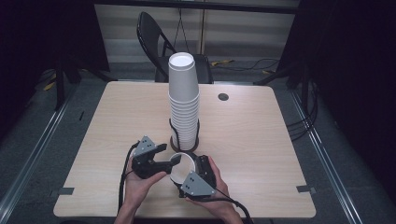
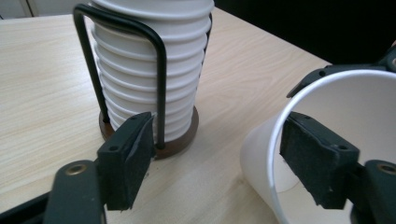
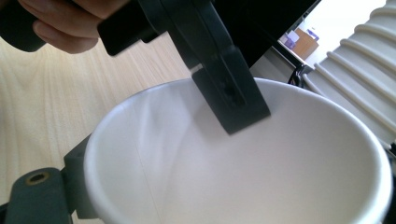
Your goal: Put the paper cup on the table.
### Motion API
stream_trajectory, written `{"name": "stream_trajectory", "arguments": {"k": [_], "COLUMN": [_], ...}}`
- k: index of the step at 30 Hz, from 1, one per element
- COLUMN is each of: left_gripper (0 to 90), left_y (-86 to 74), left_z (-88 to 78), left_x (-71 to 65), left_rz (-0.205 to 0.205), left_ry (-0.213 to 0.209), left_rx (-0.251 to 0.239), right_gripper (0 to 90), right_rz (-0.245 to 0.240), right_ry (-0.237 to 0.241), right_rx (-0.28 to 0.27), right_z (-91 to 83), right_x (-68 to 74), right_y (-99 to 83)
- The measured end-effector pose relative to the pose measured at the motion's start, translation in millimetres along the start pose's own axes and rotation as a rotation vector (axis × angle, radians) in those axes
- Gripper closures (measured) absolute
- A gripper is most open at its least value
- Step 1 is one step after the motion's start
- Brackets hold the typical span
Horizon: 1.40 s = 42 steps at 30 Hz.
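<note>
A single white paper cup (image 1: 180,167) lies on its side near the table's front edge, mouth towards my left gripper (image 1: 169,156). My right gripper (image 1: 189,171) is shut on the paper cup (image 3: 303,163); one of its jaws lies against the outer wall and the other is hidden. In the left gripper view my left gripper (image 2: 219,158) stands open. One of its pads (image 2: 317,158) is inside the cup's rim (image 2: 275,140) and the other is well clear outside. A tall stack of white cups (image 1: 183,102) stands in a black wire holder (image 2: 161,93) just behind.
The holder's round brown base (image 2: 180,142) rests on the light wooden table (image 1: 116,121). A small dark grommet (image 1: 223,96) sits at the back right. A black folding chair (image 1: 154,32) stands beyond the far edge. Cables trail off the front edge.
</note>
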<state>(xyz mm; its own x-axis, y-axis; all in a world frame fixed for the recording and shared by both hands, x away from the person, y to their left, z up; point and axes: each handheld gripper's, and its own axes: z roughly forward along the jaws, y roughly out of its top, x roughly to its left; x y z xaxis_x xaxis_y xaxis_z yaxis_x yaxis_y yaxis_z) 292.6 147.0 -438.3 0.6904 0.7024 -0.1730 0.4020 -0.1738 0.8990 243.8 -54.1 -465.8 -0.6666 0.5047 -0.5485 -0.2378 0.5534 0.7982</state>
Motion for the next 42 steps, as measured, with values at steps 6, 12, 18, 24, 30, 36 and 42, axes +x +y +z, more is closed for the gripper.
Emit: {"name": "stream_trajectory", "arguments": {"k": [6,12,18,24,30,36,42], "left_gripper": [23.8,21.0,16.1,15.8,15.6,15.6,15.4], "left_y": [-1.6,-1.0,-3.4,-9.0,-18.7,-34.6,-47.6], "left_z": [-3.8,-9.5,-13.6,-15.2,-14.1,-15.7,-17.8], "left_x": [2.3,6.2,9.4,10.0,9.6,7.7,9.4], "left_rz": [-0.033,-0.032,-0.037,-0.022,-0.009,0.026,0.049], "left_ry": [0.006,0.034,0.067,0.066,0.155,0.218,0.263], "left_rx": [-0.060,-0.109,-0.162,-0.200,-0.191,-0.227,-0.240], "right_gripper": [12.6,12.5,12.5,12.3,12.2,12.2,12.2], "right_rz": [0.042,0.089,0.204,0.313,0.427,0.495,0.587], "right_ry": [-0.004,-0.004,-0.010,-0.035,-0.065,-0.116,-0.164], "right_rx": [0.015,0.026,0.020,0.015,-0.002,-0.007,-0.010], "right_z": [-1.4,-3.0,-4.7,-9.8,-15.9,-19.7,-21.8], "right_x": [-6.3,-12.1,-24.9,-39.0,-56.5,-73.7,-97.2], "right_y": [-4.0,-9.3,-20.3,-30.7,-43.2,-52.6,-60.1]}}
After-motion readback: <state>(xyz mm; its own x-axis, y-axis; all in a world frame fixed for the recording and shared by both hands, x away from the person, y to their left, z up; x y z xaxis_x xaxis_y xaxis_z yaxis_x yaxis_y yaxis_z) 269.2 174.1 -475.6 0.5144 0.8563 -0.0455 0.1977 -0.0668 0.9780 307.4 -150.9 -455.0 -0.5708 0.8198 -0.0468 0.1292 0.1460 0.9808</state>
